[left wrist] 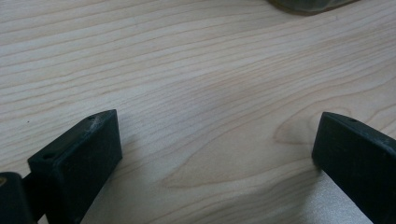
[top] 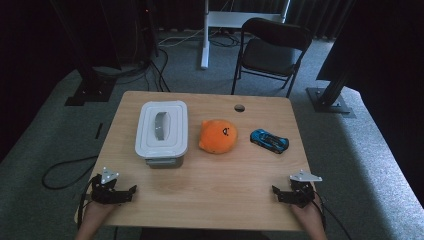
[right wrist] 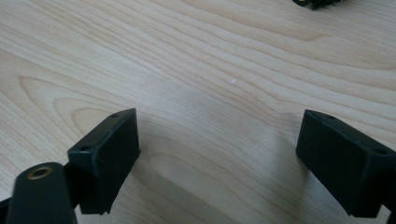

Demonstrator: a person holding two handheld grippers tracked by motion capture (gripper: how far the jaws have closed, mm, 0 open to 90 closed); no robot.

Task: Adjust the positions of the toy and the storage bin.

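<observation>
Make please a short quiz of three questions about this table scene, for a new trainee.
1. Which thing lies between the white lidded box and the blue toy car?
2. True or false: the left gripper holds something.
3. Which thing is nearest the right gripper: A the box, B the car, C the chair?

Key:
1. The orange plush toy.
2. False; both grippers rest open at the near edge of the table, with only bare wood between their jaws.
3. B.
</observation>
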